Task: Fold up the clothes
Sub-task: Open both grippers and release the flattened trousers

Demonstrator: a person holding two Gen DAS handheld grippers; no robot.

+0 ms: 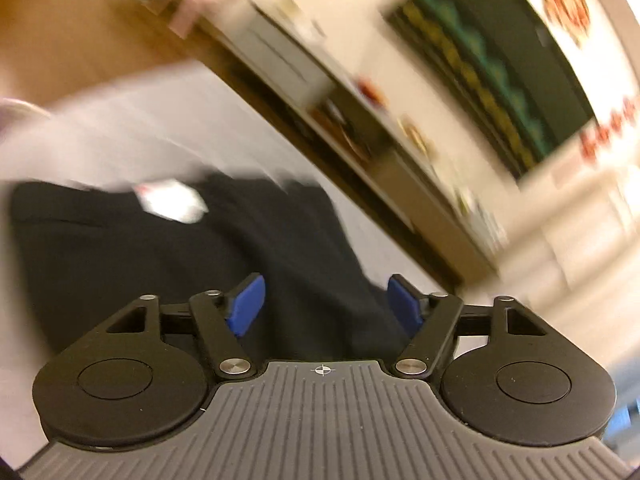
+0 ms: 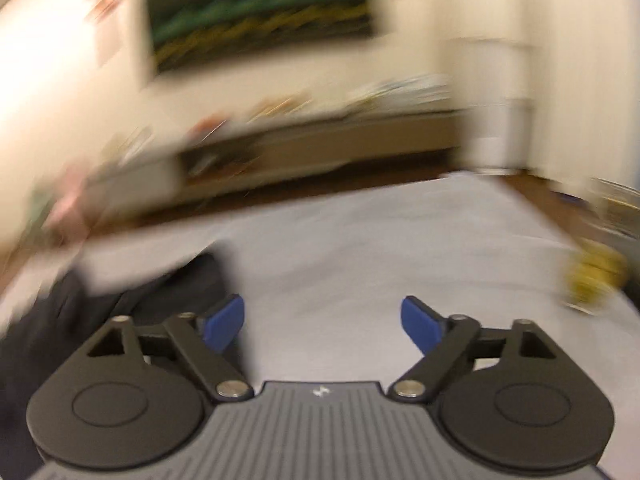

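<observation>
**A:** Right under the left claw (image 1: 325,300) sits one dark garment (image 1: 180,264), spread on a pale sheet (image 1: 120,132). Blue pads wide apart, gripping nothing. Only that view shows a small white tag (image 1: 170,200) near its far edge.

**B:** Yep, and over on the right claw (image 2: 323,320), also spread and empty, the garment's just a blurry dark heap at lower left. That view alone has something yellow (image 2: 596,276) at the right. One dark picture (image 2: 260,16) on the far wall.
</observation>
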